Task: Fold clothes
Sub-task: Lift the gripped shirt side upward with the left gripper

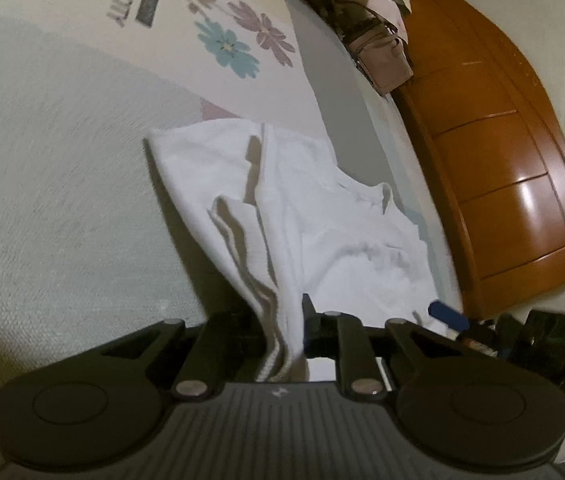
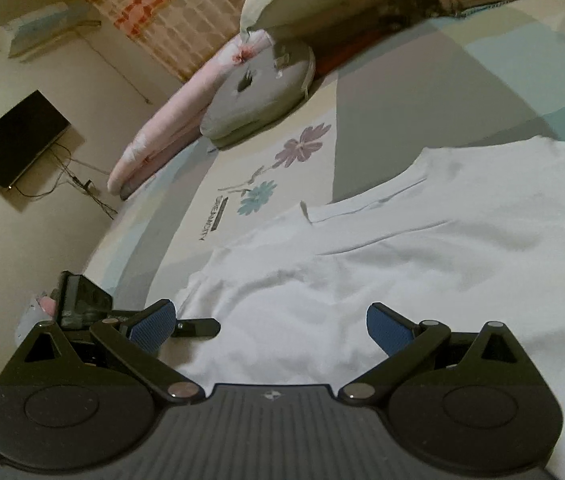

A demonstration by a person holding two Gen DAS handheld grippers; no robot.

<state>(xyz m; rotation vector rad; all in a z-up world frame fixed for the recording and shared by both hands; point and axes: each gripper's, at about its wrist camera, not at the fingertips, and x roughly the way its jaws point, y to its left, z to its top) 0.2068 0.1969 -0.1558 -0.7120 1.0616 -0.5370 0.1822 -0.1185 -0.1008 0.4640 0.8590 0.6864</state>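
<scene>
A white garment point(image 1: 322, 208) lies rumpled on the bed sheet point(image 1: 62, 200). My left gripper point(image 1: 282, 332) is shut on a bunched edge of it, and the cloth rises in folds from the bed into the jaws. In the right wrist view the same white garment point(image 2: 402, 248) spreads flatter across the bed. My right gripper point(image 2: 270, 310) hovers low over its near part, open, its blue pads point(image 2: 386, 326) wide apart with only cloth below them. One blue pad of the right gripper point(image 1: 448, 316) shows at the lower right of the left wrist view.
The sheet carries printed flowers point(image 1: 226, 46) and lettering. A wooden bed board point(image 1: 502, 160) runs along the right, with a pinkish bag point(image 1: 382, 60) beside it. Pillows point(image 2: 262, 92) and a rolled pink quilt point(image 2: 162, 136) lie at the far end. A dark screen point(image 2: 18, 144) hangs on the wall.
</scene>
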